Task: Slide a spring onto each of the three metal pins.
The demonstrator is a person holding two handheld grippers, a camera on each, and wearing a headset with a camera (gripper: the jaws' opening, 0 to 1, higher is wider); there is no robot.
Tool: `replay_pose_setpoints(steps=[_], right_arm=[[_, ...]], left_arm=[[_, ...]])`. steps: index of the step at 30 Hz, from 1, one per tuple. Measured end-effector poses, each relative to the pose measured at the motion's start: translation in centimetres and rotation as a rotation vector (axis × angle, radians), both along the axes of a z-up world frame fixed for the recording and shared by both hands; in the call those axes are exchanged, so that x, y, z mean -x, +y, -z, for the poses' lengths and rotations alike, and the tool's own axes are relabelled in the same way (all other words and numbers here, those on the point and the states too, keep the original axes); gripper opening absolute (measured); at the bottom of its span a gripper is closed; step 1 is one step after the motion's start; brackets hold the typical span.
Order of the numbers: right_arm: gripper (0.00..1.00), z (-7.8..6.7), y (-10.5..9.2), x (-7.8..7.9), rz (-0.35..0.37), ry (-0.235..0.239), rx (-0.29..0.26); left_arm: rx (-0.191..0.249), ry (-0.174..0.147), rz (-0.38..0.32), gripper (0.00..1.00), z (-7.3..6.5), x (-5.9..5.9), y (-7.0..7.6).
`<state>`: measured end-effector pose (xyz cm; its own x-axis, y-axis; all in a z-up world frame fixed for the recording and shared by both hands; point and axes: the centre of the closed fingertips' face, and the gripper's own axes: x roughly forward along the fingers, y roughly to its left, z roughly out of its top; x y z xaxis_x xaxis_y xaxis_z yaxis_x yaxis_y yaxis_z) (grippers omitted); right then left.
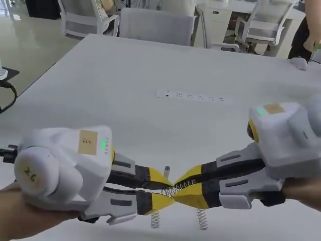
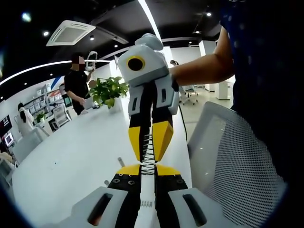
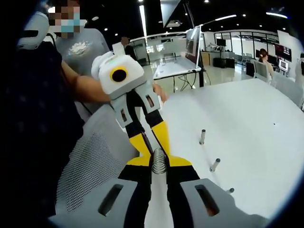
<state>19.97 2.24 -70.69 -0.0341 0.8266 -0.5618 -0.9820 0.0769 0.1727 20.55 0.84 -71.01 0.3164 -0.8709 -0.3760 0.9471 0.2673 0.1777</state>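
Observation:
Between both grippers hangs a small coil spring [image 1: 173,190], just above the white table [image 1: 150,115]. My left gripper [image 1: 168,194] comes from the left and my right gripper [image 1: 179,189] from the right, yellow tips meeting on it. In the left gripper view the spring [image 2: 148,152] runs from my left gripper [image 2: 148,172] up between the right one's fingers. In the right gripper view my right gripper [image 3: 159,167] pinches the spring [image 3: 159,160] end-on. Three upright metal pins [image 3: 202,137] [image 3: 215,165] [image 3: 230,190] stand bare on the table. Two loose springs [image 1: 155,218] [image 1: 202,219] lie below the tips.
One pin [image 1: 167,169] stands just behind the meeting tips. A white power strip [image 1: 193,96] lies mid-table. Office chairs [image 1: 155,25] line the far edge. A mesh chair back [image 2: 237,161] is close beside me. A person [image 2: 76,85] stands beyond the table.

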Motion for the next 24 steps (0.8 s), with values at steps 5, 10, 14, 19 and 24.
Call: replay_pose_setpoints(steps=[5,10,14,19,24], right_arm=[[0.09,0.2,0.2,-0.2,-0.053,-0.031,0.104],[0.08,0.3,0.4,-0.4,-0.129,-0.086,0.212],[0.08,0.3,0.6,-0.6,-0.174,-0.105,0.278],[0.08,0.5,0.8,-0.7,-0.229,-0.127,0.376],[0.08,0.4,1.0,-0.7,-0.28,-0.149,0.443]], left_arm=[[0.003,0.0,-0.025,0.02,0.3,-0.4,0.0],[0.018,0.008,-0.047,0.02,0.3,-0.7,0.2],[0.027,0.008,-0.061,0.02,0.3,-1.0,0.4],[0.03,0.01,-0.074,0.02,0.4,-1.2,0.4],[0.043,0.015,-0.085,0.02,0.4,-1.2,0.4]])
